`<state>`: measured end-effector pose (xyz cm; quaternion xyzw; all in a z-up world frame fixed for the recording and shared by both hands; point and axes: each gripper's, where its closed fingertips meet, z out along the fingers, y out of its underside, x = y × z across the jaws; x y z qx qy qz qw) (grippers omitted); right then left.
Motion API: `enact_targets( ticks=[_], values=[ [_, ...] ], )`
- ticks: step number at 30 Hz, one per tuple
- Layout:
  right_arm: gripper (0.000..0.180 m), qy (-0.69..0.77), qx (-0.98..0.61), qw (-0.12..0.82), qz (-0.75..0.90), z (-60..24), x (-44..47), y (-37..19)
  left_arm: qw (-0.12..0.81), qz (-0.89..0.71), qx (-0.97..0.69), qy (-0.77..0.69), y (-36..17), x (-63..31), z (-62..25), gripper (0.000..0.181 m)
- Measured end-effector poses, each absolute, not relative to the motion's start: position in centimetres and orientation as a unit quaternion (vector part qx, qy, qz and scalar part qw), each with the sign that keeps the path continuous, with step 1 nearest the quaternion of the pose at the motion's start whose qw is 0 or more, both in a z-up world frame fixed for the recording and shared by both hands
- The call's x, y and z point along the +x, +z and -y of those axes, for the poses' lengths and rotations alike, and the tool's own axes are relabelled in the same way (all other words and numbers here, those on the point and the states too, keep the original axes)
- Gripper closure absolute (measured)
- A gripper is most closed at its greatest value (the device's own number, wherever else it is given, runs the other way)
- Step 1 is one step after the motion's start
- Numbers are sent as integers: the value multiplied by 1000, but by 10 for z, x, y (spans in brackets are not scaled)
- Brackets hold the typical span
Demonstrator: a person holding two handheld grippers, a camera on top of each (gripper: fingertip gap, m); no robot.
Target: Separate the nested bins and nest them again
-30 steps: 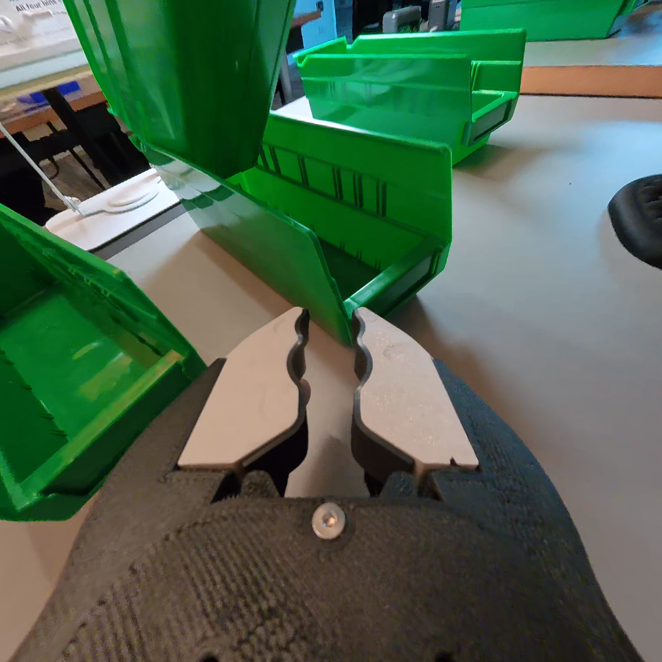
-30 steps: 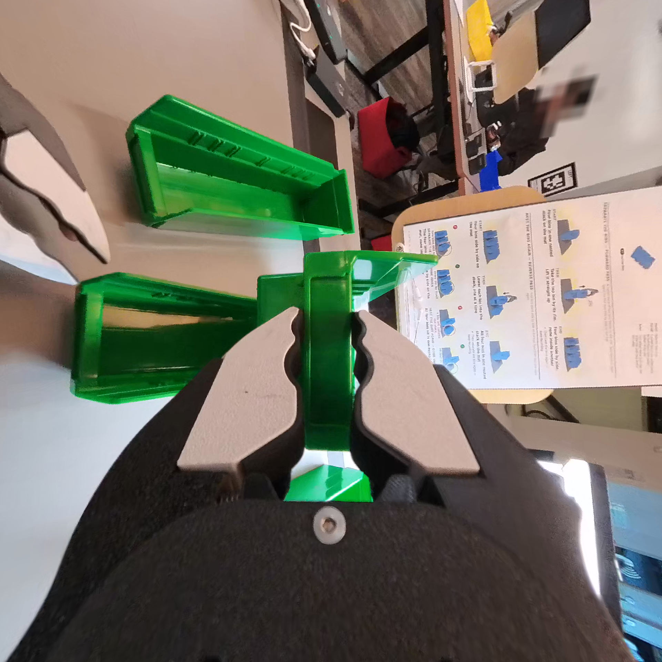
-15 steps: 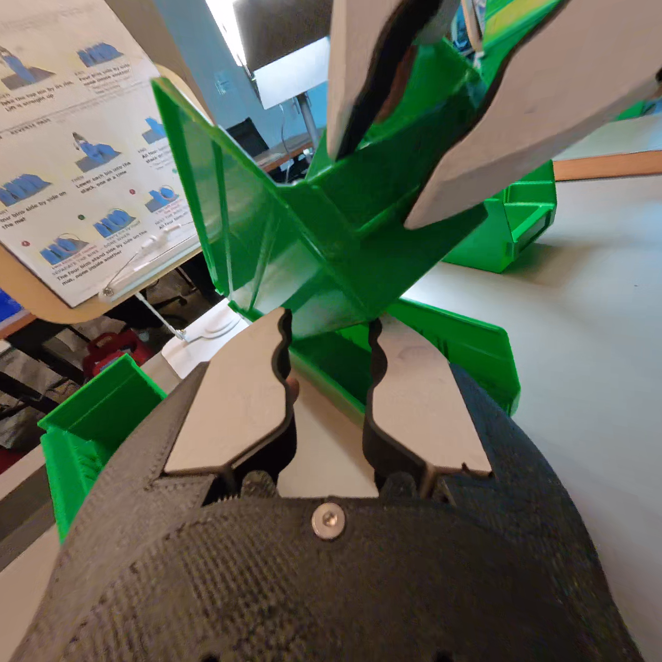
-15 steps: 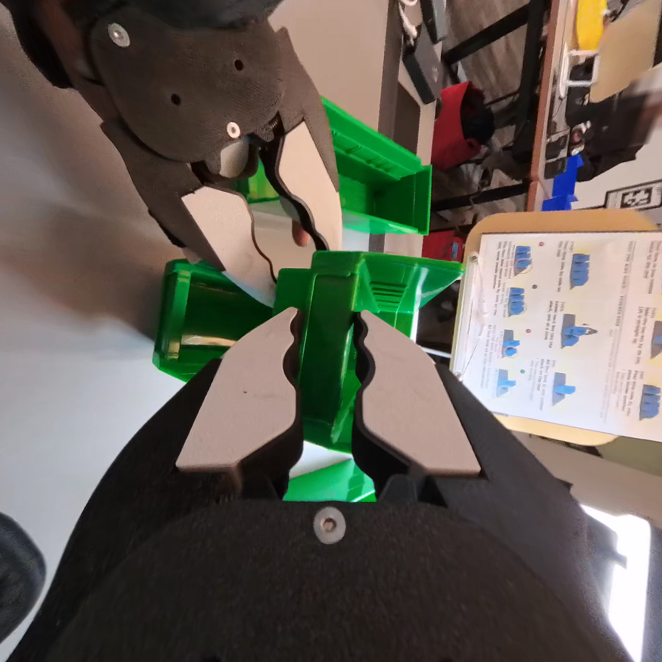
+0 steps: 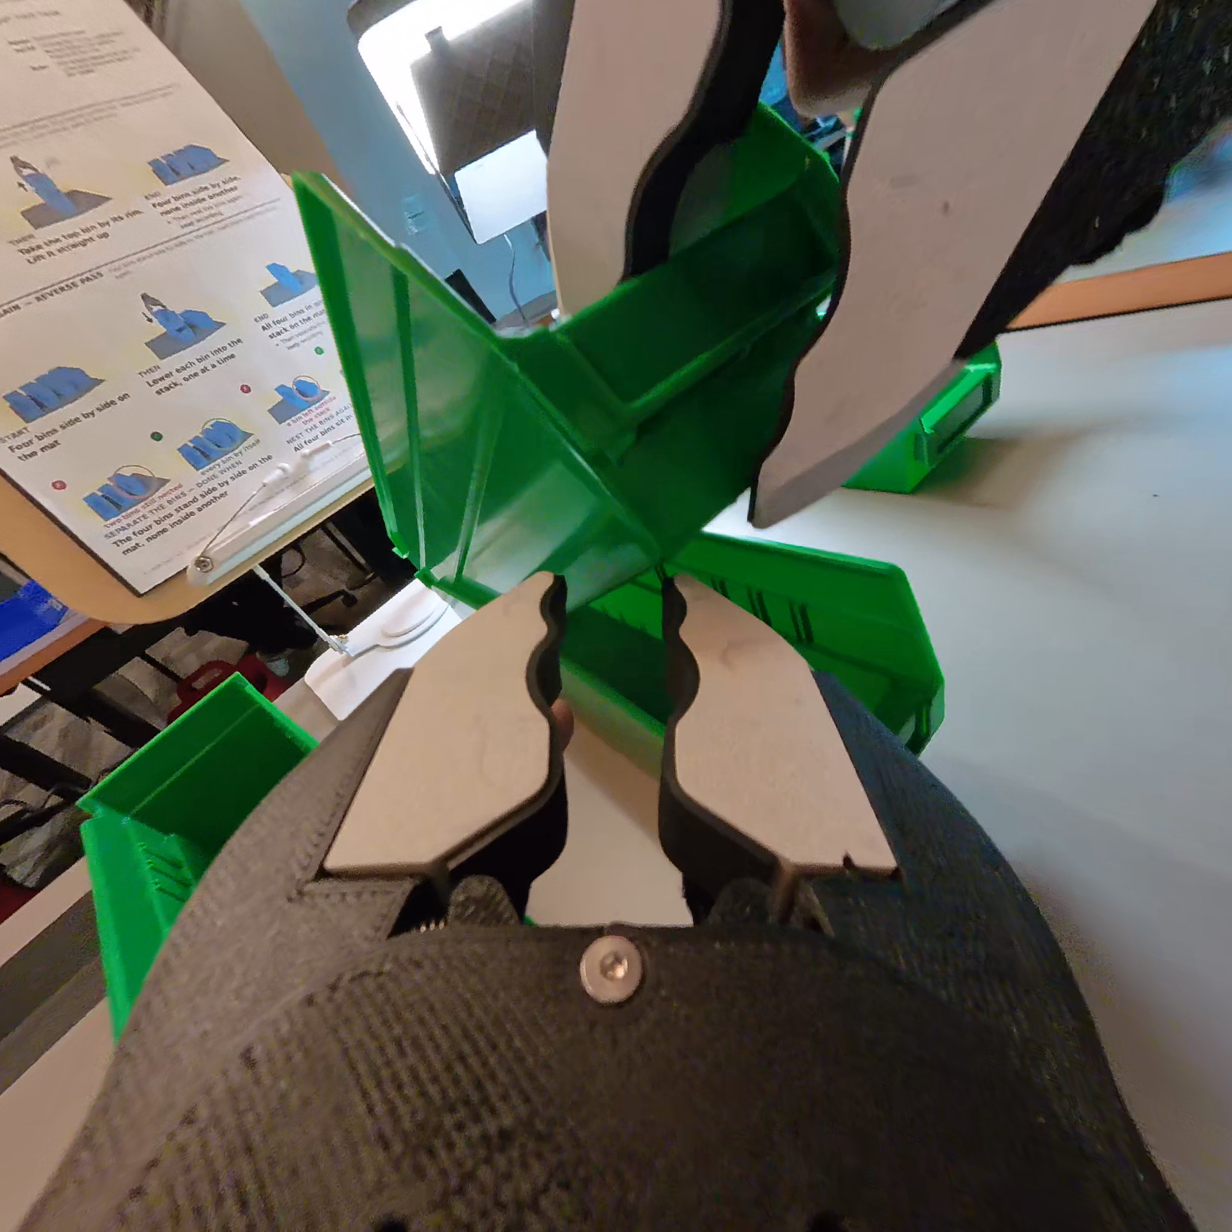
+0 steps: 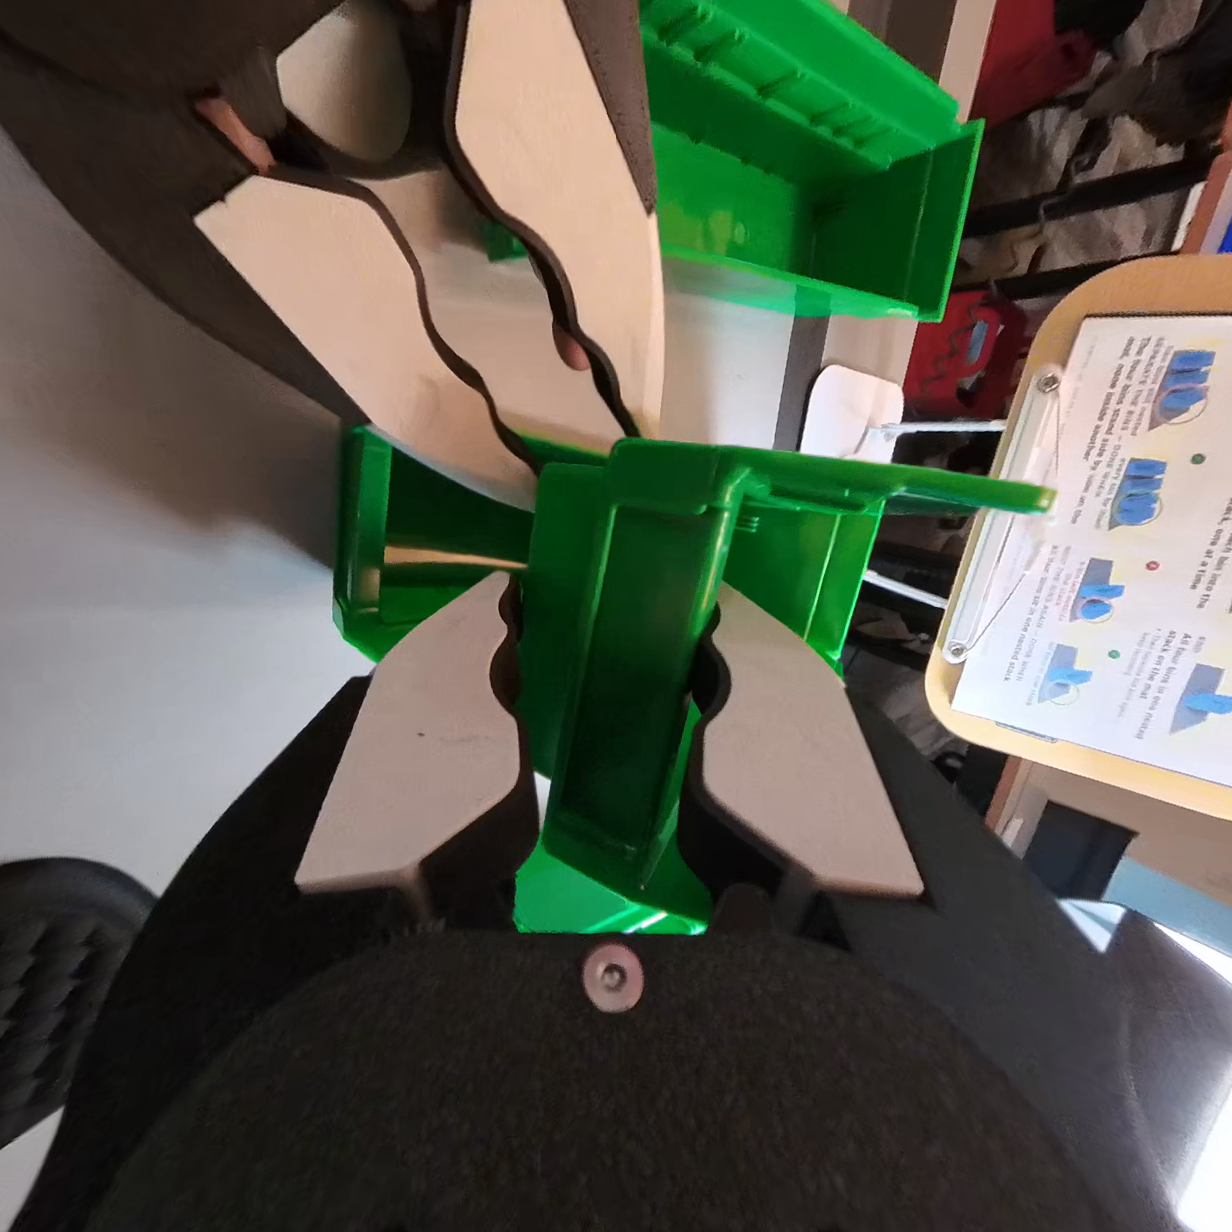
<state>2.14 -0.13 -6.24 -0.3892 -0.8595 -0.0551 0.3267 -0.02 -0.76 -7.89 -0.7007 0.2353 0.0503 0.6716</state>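
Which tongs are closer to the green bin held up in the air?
Right. The right tongs are clamped on the raised green bin. The left tongs sit open just below its lower corner, holding nothing; contact cannot be told.

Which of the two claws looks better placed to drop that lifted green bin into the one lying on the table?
The right gripper: it is shut on the lifted bin, above the bin on the table. The left gripper is open and holds nothing.
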Motion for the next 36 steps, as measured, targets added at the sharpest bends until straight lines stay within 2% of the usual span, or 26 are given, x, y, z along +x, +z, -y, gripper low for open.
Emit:
enact_targets(
  ticks=[6, 15, 20, 25, 34, 36],
  values=[
    [130, 1, -378, 380, 844, 13, 25, -24, 645, -259, -718, 34, -100, -10, 23, 141],
    [130, 145, -371, 437, 807, 34, 59, 60, 624, -267, -733, 50, -116, -12, 30, 140],
    [130, 70, -369, 464, 802, 16, 86, 63, 622, -275, -731, 57, -117, -9, 33, 140],
    [130, -28, -384, 453, 804, -20, 108, 11, 622, -282, -727, 69, -115, -11, 42, 139],
    [129, -163, -349, 441, 811, -80, 115, -164, 620, -262, -736, 79, -118, -33, 59, 138],
    [130, -188, -328, 453, 807, -90, 114, -186, 615, -254, -744, 68, -123, -38, 62, 138]
  ],
)
